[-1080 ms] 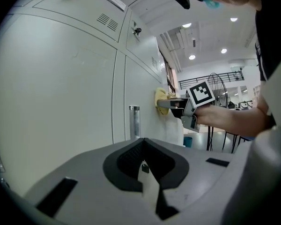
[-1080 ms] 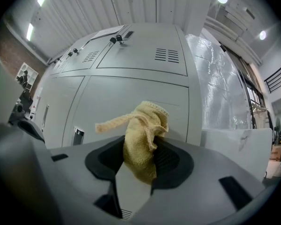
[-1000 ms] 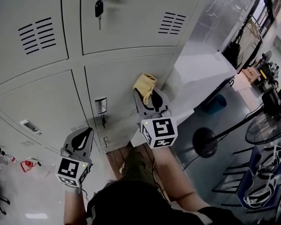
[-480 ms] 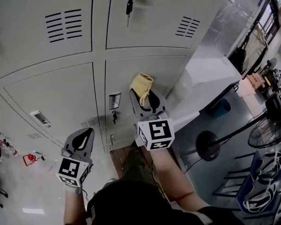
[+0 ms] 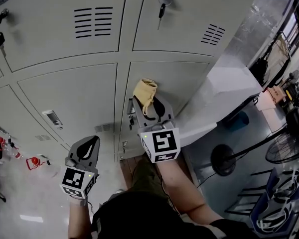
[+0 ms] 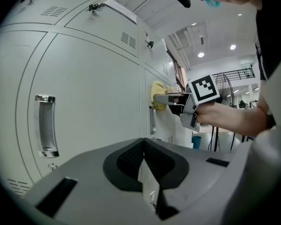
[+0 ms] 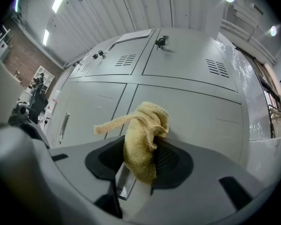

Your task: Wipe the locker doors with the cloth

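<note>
Pinching the yellow cloth [image 5: 145, 90] in the right gripper [image 5: 149, 106] and pressing its bunched end against the lower locker door [image 5: 189, 78] at twelve o'clock for wiping, while parking the left gripper [image 5: 89, 146] at seven o'clock, closed on nothing.

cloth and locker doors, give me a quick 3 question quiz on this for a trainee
1. True or false: the left gripper holds the yellow cloth.
2. Where is the cloth? A) at a lower locker door B) in a sink C) in a bucket
3. Fill in: a ___ hangs on the upper locker door above the cloth.

Key: 1 false, the right gripper has its jaws shut on the cloth; the left jaws are together and empty. 2 A. 3 key.
</note>
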`<act>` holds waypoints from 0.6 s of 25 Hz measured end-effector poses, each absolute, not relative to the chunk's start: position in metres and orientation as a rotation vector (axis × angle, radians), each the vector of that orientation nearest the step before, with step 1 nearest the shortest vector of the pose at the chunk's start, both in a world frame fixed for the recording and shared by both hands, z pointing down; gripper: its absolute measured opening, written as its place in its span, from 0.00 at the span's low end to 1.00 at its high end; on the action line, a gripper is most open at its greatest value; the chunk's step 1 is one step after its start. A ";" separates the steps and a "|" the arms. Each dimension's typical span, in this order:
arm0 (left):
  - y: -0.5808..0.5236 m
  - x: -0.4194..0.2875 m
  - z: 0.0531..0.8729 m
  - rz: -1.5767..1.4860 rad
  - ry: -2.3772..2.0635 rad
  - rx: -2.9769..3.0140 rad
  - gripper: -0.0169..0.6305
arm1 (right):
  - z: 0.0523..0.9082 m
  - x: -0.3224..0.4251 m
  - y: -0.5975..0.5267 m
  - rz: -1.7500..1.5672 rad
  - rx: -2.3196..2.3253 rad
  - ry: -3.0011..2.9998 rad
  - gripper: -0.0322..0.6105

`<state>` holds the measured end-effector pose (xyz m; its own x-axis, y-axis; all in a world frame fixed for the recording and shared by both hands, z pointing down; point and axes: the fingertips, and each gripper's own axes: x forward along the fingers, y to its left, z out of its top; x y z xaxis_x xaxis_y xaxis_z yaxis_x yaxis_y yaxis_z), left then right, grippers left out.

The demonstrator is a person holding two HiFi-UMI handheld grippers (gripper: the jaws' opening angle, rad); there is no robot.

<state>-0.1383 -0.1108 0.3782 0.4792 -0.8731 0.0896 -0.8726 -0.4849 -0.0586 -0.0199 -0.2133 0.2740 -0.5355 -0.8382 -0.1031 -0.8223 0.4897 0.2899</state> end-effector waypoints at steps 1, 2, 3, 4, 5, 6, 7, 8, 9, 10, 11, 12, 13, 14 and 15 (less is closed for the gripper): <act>-0.109 -0.140 0.379 -0.168 1.600 -2.696 0.04 | 0.274 -0.023 -0.212 -0.482 1.478 -2.666 0.32; -0.108 -0.142 0.379 -0.166 1.607 -2.690 0.04 | 0.274 -0.026 -0.211 -0.490 1.468 -2.665 0.32; -0.107 -0.144 0.380 -0.163 1.609 -2.681 0.04 | 0.274 -0.029 -0.210 -0.496 1.458 -2.666 0.32; -0.107 -0.146 0.381 -0.161 1.611 -2.672 0.04 | 0.274 -0.032 -0.209 -0.500 1.448 -2.669 0.32; -0.106 -0.148 0.382 -0.160 1.615 -2.666 0.04 | 0.274 -0.034 -0.208 -0.503 1.438 -2.672 0.32; -0.104 -0.149 0.382 -0.159 1.621 -2.663 0.04 | 0.275 -0.037 -0.207 -0.504 1.429 -2.676 0.32; -0.103 -0.150 0.382 -0.159 1.628 -2.661 0.04 | 0.275 -0.040 -0.206 -0.505 1.421 -2.680 0.32; -0.102 -0.152 0.383 -0.160 1.634 -2.660 0.04 | 0.275 -0.042 -0.205 -0.509 1.414 -2.681 0.32; -0.101 -0.153 0.384 -0.162 1.639 -2.659 0.04 | 0.276 -0.044 -0.205 -0.515 1.408 -2.679 0.32; -0.100 -0.154 0.384 -0.164 1.644 -2.658 0.04 | 0.277 -0.045 -0.204 -0.524 1.404 -2.676 0.32; -0.100 -0.155 0.385 -0.166 1.648 -2.658 0.04 | 0.277 -0.046 -0.204 -0.534 1.400 -2.671 0.32; -0.099 -0.156 0.386 -0.167 1.651 -2.658 0.04 | 0.278 -0.047 -0.204 -0.544 1.396 -2.667 0.32; -0.099 -0.156 0.387 -0.169 1.653 -2.658 0.04 | 0.279 -0.048 -0.203 -0.552 1.392 -2.663 0.32; -0.099 -0.157 0.387 -0.171 1.654 -2.658 0.04 | 0.280 -0.049 -0.203 -0.559 1.386 -2.659 0.32; -0.099 -0.157 0.388 -0.172 1.654 -2.658 0.04 | 0.280 -0.050 -0.202 -0.565 1.380 -2.655 0.32</act>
